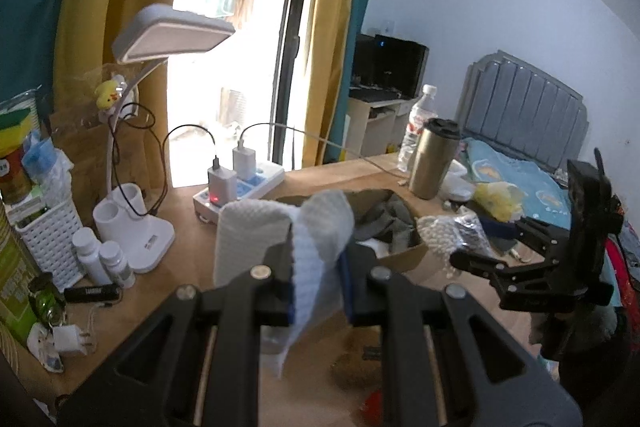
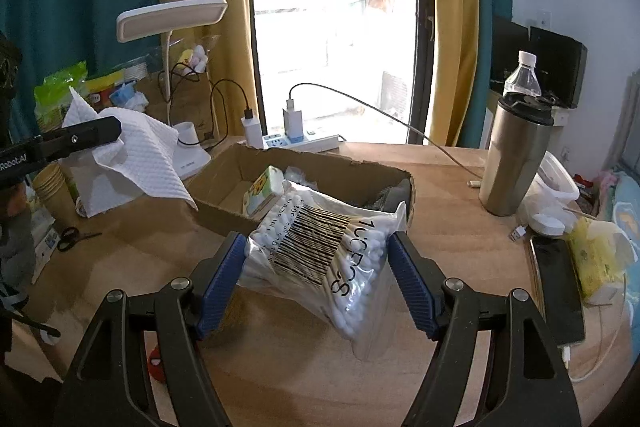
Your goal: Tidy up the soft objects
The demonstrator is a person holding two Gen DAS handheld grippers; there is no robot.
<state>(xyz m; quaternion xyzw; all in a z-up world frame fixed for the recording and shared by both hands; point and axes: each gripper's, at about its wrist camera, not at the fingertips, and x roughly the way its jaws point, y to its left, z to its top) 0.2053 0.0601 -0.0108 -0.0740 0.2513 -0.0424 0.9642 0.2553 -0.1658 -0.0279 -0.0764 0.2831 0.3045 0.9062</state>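
One cardboard box (image 2: 320, 179) sits open on the wooden worktop (image 2: 280, 347), toward its far edge, just in front of one white power strip (image 2: 304, 141) that carries two chargers. The left claw (image 1: 316, 283) is clamped on one white textured paper towel (image 1: 316, 247), which hangs in the air off the box's left end; in the right wrist view the same towel (image 2: 140, 155) drapes from the claw's black finger above the worktop's left side. The right claw (image 2: 316, 275) is closed around one clear bag of cotton swabs (image 2: 320, 251), its two blue pads pressing the bag's sides. The bag is tilted, its upper end over the box's near wall and its lower end above bare wood. Inside the box lie one small printed tissue pack (image 2: 264, 191) near the middle and some dark grey fabric (image 2: 388, 197) at the right end. Toward the worktop's right edge stand one steel tumbler (image 2: 516, 155) and, behind it, one plastic water bottle (image 2: 522, 75). One white desk lamp (image 2: 172, 15) rises at the far left corner. One yellow tissue pack (image 2: 596, 255) lies at the right edge.
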